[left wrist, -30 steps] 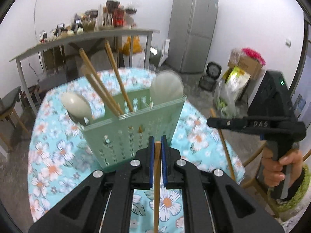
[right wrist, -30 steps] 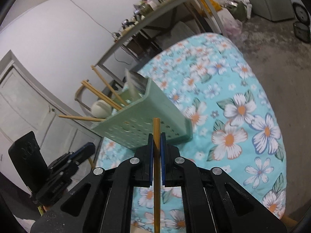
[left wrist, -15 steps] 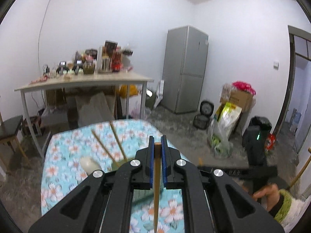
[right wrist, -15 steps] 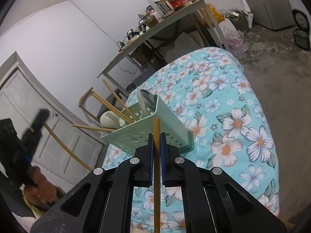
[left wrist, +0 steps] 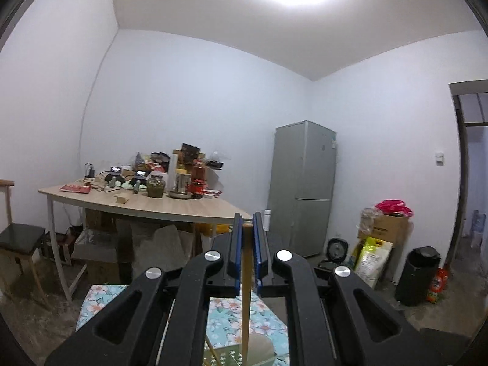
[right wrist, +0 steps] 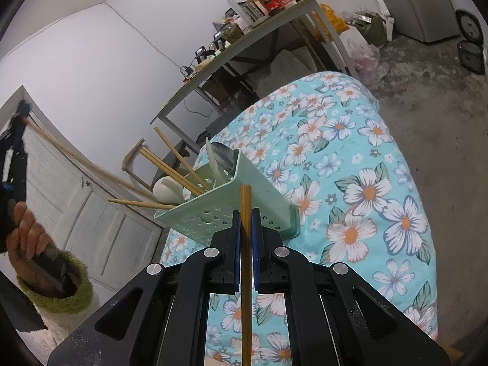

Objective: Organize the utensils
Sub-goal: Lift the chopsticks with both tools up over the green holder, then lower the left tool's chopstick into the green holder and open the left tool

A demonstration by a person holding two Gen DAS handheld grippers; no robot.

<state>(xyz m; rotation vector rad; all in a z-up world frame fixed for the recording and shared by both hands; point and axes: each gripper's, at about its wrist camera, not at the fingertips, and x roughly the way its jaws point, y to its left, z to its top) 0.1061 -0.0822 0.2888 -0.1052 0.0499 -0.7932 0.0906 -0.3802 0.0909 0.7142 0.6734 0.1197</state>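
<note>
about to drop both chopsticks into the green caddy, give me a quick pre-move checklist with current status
1. Left gripper shut on its chopstick: ok.
2. Right gripper shut on its chopstick: ok.
3. Green caddy upright on the floral tablecloth: ok.
4. Room in the chopstick compartment beside the chopsticks already in it: cannot tell, its floor is hidden.
5. Left chopstick lined up over the caddy: not ok; the left wrist view faces the far wall, and the right wrist view shows it held high to one side.
6. Right chopstick tip above the caddy rim: cannot tell.
</note>
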